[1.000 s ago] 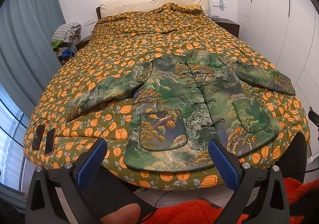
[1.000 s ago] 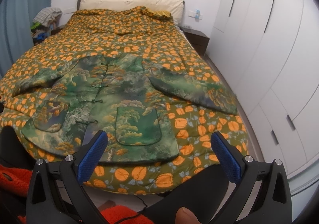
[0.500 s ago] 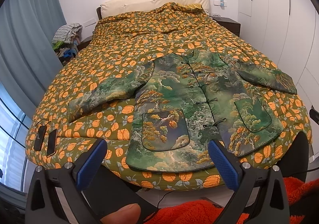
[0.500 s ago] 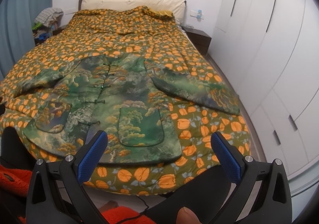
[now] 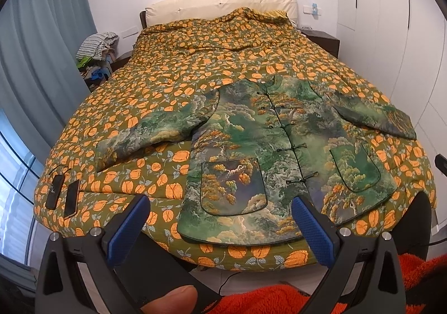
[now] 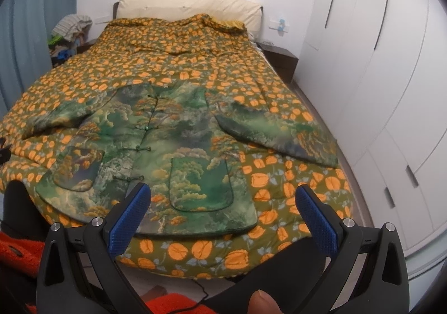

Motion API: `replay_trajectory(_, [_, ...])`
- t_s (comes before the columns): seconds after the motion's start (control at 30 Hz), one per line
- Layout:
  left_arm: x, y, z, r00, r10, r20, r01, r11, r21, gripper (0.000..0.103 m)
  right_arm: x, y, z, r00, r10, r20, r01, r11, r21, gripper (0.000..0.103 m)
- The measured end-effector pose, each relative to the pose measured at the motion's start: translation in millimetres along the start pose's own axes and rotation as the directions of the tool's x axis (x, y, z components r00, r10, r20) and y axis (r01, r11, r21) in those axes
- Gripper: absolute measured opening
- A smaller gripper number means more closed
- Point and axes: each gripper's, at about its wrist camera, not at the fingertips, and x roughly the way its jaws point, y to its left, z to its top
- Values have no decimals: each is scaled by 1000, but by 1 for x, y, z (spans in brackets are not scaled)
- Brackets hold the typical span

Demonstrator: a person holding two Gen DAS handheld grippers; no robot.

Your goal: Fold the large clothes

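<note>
Jacket: the green landscape-print jacket (image 5: 268,152) lies flat, front up, on the near end of the bed, its hem at the foot edge and its collar toward the headboard.
Sleeves: both spread outward; the left sleeve (image 5: 151,132) angles toward the bed's left side, the right sleeve (image 6: 279,132) toward the wardrobe side.
Fastening: a row of dark knot buttons (image 5: 282,129) runs down the closed front, between two patch pockets (image 5: 233,185).
Bed: covered by an orange-leaf quilt (image 5: 212,62), with a cream headboard (image 5: 220,4) at the far wall.
Left gripper: the left gripper (image 5: 220,221) hangs short of the foot of the bed, its blue pads spread wide, gripping nothing, apart from the cloth.
Right gripper: the right gripper (image 6: 223,216) likewise has its jaws released and empty, off the hem, framing the jacket's right pocket (image 6: 201,182).
Change since a second ago: both views have crept a little nearer the bed and tipped slightly down, so the jacket sits lower in view; the jacket itself has not shifted and neither pair of jaws has altered its spread.
Other things: two dark flat devices (image 5: 62,194) lie on the quilt's left corner; a heap of clothes (image 5: 97,43) sits beside the curtain (image 5: 42,48); white wardrobe doors (image 6: 391,76) line the right wall.
Person: a thumb tip (image 5: 173,300) and orange fleece (image 5: 268,300) show at the bottom edge.
</note>
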Motion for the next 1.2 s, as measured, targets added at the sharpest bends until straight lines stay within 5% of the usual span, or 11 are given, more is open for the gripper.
replay_trajectory(0.23, [-1, 1, 1, 999, 6, 44, -7, 1000, 10, 103, -5, -4, 6, 999, -7, 48, 7, 1000, 1, 103])
replay_trajectory(0.4, [4, 6, 5, 999, -30, 22, 30, 999, -16, 103, -4, -5, 10, 1000, 13, 28, -13, 1000, 12, 103])
replay_trajectory(0.6, [2, 7, 9, 999, 17, 49, -17, 1000, -4, 103, 2, -8, 10, 999, 16, -30, -15, 999, 35, 103])
replay_trajectory(1.2, [4, 8, 11, 999, 10, 34, -10, 1000, -7, 103, 11, -8, 10, 994, -40, -102, 40, 999, 3, 103])
